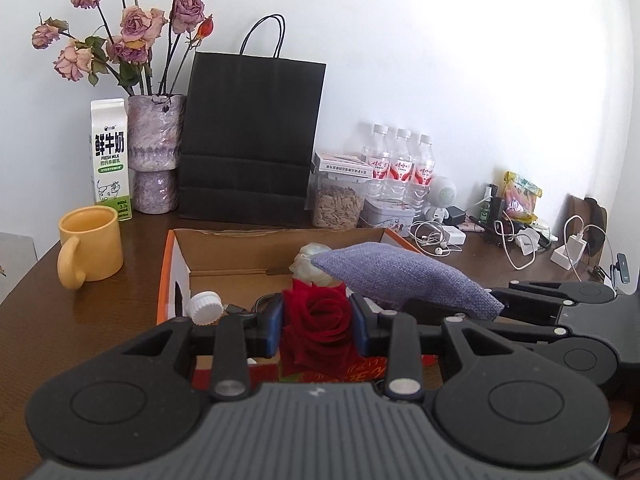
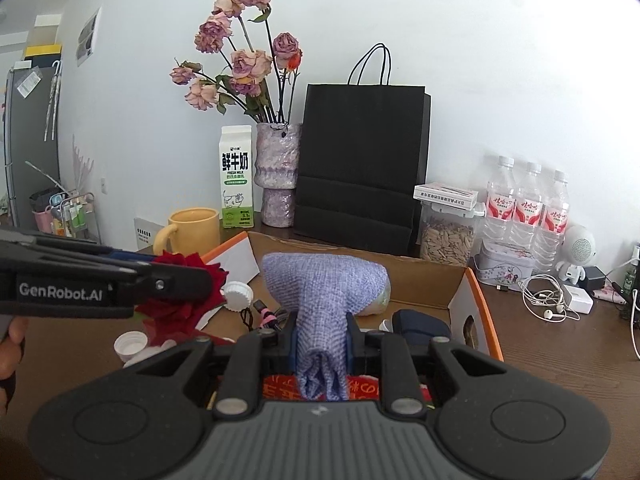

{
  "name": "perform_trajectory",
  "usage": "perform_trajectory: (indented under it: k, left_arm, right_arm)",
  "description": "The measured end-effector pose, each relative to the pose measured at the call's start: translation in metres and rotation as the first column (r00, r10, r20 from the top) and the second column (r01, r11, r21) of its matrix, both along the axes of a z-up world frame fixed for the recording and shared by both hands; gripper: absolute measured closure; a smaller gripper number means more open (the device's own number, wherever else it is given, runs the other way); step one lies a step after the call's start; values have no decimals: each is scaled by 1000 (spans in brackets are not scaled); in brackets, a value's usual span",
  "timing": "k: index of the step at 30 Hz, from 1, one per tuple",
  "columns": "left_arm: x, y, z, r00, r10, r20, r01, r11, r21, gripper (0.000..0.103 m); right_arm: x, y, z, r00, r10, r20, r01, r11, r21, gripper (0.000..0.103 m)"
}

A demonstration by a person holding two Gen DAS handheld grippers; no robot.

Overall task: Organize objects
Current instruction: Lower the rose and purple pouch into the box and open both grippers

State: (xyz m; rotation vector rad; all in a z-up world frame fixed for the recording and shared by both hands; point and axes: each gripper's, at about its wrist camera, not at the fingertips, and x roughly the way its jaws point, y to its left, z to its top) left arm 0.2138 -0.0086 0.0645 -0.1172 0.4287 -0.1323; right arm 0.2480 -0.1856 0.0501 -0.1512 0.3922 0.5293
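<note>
L gripper point(image 1: 318, 326) is pinching the red rose point(image 1: 316, 316) by the bloom, holding it clear above the cardboard box point(image 1: 280, 248). R gripper point(image 2: 320, 340) is clamping the purple fabric pouch point(image 2: 324, 280) at one end — rest is hanging free over the box. Both items are probably being lifted out for sorting; white caps point(image 2: 237, 291) are lying inside w/ other bits.

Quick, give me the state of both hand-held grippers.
Left hand-held gripper: closed on the red rose.
Right hand-held gripper: closed on the purple fabric pouch.
</note>
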Motion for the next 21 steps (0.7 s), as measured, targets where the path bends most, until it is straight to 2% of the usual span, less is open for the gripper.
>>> perform_trajectory:
  k: [11,21]
  left_arm:
    - [56,3,-4,1000,20,-3,-20,1000,8,68]
    - [93,19,-23,997,46,-62,-45,999,15,68]
  right_arm:
    - [57,13,-9,1000,8,-19,-8,1000,-16,84]
    - [95,-4,-32,995,-29,-98,29,1000,-2,84]
